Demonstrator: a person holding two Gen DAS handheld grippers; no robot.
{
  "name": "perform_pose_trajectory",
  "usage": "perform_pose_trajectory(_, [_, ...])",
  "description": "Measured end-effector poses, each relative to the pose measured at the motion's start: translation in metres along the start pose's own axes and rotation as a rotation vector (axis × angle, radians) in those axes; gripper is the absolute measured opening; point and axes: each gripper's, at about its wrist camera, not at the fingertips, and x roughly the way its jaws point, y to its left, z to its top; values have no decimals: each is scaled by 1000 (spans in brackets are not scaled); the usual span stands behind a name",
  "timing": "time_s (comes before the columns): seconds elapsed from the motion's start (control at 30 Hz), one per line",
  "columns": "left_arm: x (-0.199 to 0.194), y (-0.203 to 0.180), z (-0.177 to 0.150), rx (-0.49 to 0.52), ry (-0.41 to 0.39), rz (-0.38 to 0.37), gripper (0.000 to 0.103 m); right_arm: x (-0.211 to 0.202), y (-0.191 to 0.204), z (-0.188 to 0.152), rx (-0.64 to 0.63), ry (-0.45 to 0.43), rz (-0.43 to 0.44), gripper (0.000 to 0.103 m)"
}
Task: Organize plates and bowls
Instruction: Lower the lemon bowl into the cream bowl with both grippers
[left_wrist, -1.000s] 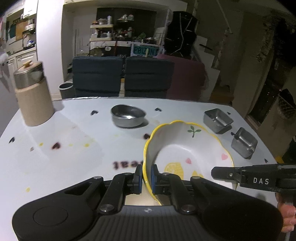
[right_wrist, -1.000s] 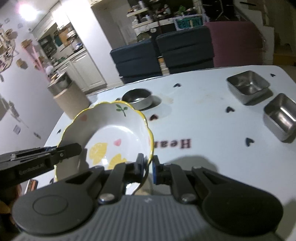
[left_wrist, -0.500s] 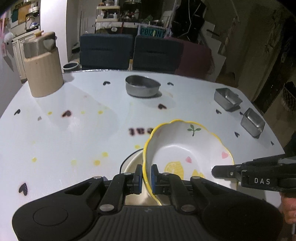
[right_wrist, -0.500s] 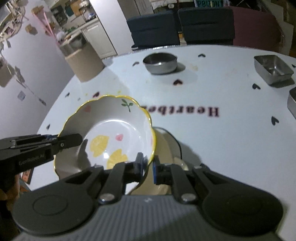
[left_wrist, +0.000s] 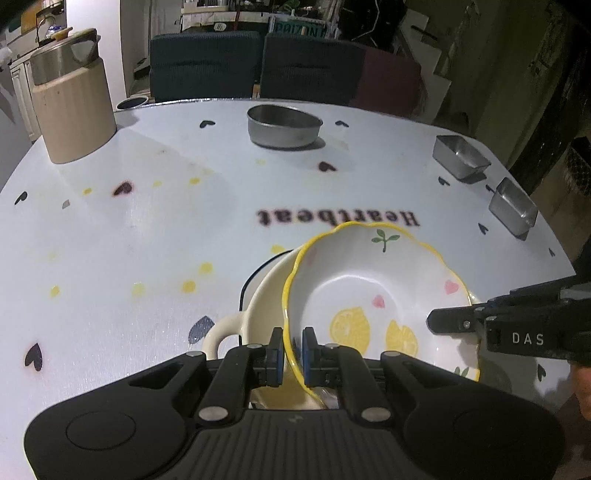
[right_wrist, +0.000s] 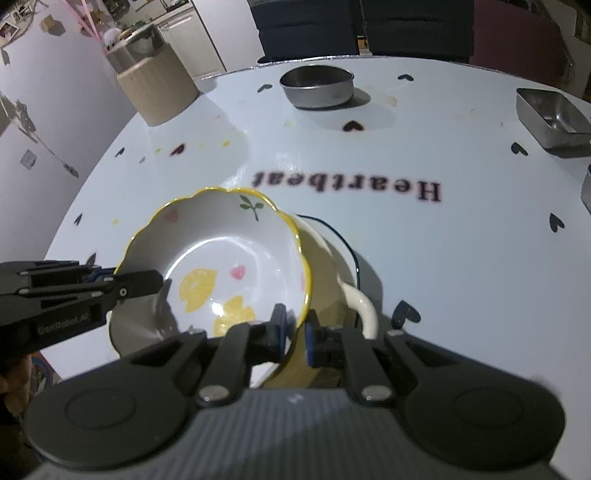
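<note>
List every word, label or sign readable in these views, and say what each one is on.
"Heartbeat": printed on the white table, upside down from the cameras.
"DAS": white letters on the right gripper, seen from the left wrist.
"GenRobot.AI", roughly: faint lettering on the left gripper, seen from the right wrist; blurred, so uncertain.
Sign behind the chairs: teal with pale letters, partly hidden, not legible.

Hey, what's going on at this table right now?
A person is holding a lemon bowl with two tongs, one in each hand. The left tongs pinch one side of its yellow rim and the right tongs pinch the opposite side. The bowl sits tilted over a cream dish with a handle, apparently about to be nested in it. A round steel bowl and two steel trays sit farther off on the table.
</note>
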Motion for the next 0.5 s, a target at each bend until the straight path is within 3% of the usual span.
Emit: perform_pose_trajectory(0.5, [15, 0, -3, 11, 46, 11, 11, 16, 1, 2, 1, 68, -15, 13])
